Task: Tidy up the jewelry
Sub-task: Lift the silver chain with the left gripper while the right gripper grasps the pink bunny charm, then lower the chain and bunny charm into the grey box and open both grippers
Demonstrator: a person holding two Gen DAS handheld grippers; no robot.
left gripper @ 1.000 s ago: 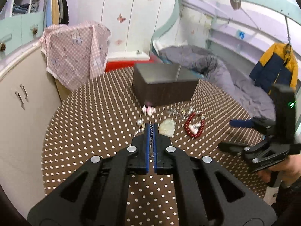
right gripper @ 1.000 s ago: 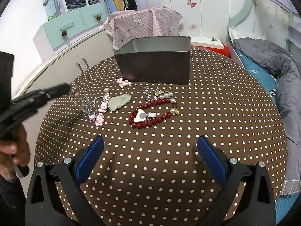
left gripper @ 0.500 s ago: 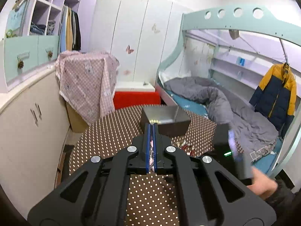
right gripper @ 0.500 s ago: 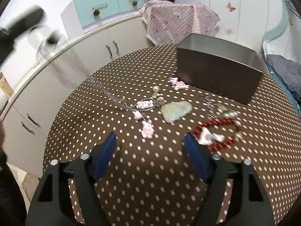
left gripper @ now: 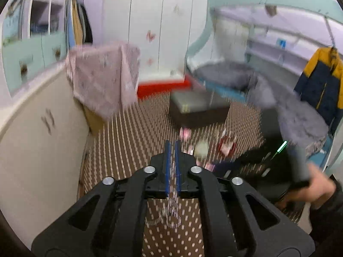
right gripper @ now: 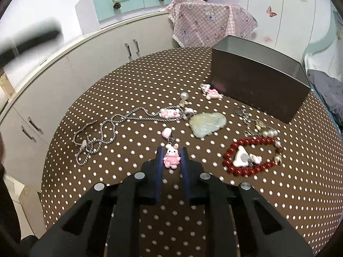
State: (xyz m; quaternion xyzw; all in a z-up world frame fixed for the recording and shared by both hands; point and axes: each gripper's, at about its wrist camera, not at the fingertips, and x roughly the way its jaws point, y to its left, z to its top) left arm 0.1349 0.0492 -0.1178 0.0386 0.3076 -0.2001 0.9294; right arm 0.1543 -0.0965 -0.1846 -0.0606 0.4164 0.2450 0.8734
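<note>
A round table under a brown white-dotted cloth (right gripper: 128, 98) carries a dark rectangular metal box (right gripper: 257, 81) at one o'clock. Only the sharp right view resolves the twisted silver rope chain (right gripper: 111, 126) at nine o'clock, jade-green stone pendant (right gripper: 206, 124) and red bead bracelet (right gripper: 250, 167). The right gripper (right gripper: 171, 158) is closing around a pink bunny charm (right gripper: 171, 157). The blurred left view shows the left gripper (left gripper: 171, 150) opening narrowly; what glints between its pads is unclear.

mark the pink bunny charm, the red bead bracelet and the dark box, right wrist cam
pink bunny charm (right gripper: 171, 158): right wrist view, on its pink body.
red bead bracelet (right gripper: 249, 142): right wrist view, on the top run of beads.
dark box (right gripper: 257, 87): right wrist view, on the near side wall.
</note>
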